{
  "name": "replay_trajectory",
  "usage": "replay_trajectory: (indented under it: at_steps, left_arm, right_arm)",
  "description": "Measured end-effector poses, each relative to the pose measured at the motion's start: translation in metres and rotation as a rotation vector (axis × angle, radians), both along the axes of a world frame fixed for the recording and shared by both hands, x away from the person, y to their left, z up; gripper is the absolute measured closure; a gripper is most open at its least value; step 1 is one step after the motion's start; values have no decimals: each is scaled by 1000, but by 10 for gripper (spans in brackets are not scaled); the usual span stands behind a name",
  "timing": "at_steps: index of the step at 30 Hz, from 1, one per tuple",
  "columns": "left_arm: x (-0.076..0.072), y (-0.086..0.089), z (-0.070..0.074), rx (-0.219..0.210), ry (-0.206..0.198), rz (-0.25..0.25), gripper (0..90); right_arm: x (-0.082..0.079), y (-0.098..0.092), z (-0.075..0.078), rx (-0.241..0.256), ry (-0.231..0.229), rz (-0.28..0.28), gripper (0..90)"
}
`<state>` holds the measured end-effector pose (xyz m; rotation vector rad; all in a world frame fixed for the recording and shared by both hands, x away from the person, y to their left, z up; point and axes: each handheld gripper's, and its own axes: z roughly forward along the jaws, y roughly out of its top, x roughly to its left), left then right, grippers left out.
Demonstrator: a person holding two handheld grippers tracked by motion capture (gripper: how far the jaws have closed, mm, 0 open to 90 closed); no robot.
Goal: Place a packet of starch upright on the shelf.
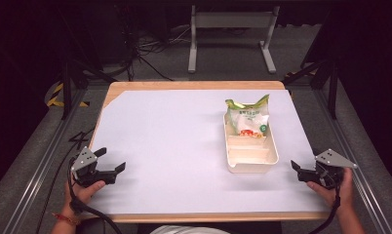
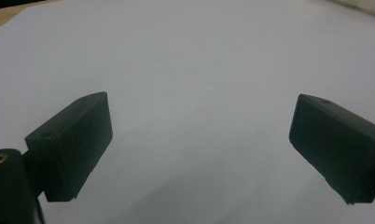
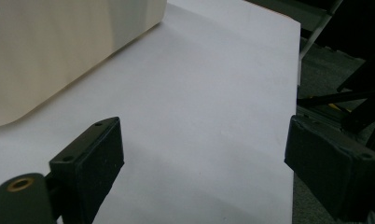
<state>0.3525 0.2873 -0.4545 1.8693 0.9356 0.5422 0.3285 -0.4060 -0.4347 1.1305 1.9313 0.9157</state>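
A cream plastic tray [image 1: 251, 165] with dividers lies right of the table's middle. A green and white snack bag [image 1: 248, 118] stands in its far end. My left gripper [image 1: 111, 160] rests at the near left of the white sheet, open, with bare sheet between its jaws [image 2: 199, 140]. My right gripper [image 1: 295, 170] sits at the near right edge of the table, open and holding nothing [image 3: 204, 154]. In the right gripper view the tray's cream wall [image 3: 59, 51] rises at the upper left, apart from the jaws.
A white sheet [image 1: 174, 146] covers most of the wooden table [image 1: 194, 85]. Metal rails run along both sides, and a grey stand [image 1: 230, 36] and cables lie on the floor beyond the far edge. The sheet's right edge [image 3: 295, 116] is close to my right gripper.
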Motion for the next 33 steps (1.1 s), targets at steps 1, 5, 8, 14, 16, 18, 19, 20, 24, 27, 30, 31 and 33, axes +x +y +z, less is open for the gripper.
replay_trajectory:
  at_steps: [1,5,8,14,16,18,19,20,24,27,30,31,33]
  left_arm:
    - [0,-1,0,-1,4,2,67]
    - [1,-2,0,9,4,0,67]
    - [1,-2,0,12,6,3,67]
    - [-1,-4,2,25,-8,8,68]
    - [-1,-5,3,29,-17,5,68]
    - [-2,-6,4,30,-17,5,68]
    - [-2,-6,4,37,-19,7,68]
    - [-2,-6,4,40,-23,8,68]
    - [-2,-7,5,51,-32,6,68]
    - [-3,-7,5,50,-35,6,68]
    - [-4,-8,6,57,-41,5,68]
    - [-4,-8,6,57,-41,6,68]
    - [-5,-9,6,66,-46,7,68]
  right_arm:
    - [0,0,0,-1,1,3,116]
    - [0,0,-1,-6,6,4,116]
    - [1,-1,-2,-6,11,6,116]
    - [1,0,-2,-8,8,8,116]
    - [0,0,-2,-6,6,7,117]
    - [0,0,-2,-5,6,11,117]
    - [0,0,-2,-5,7,11,117]
    - [0,0,-2,-6,7,10,117]
    - [0,0,-1,-5,4,11,117]
    - [1,0,-2,-6,8,13,117]
    - [1,1,-2,-7,10,15,117]
    - [1,1,-2,-6,10,16,117]
    - [1,0,-2,-4,9,17,117]
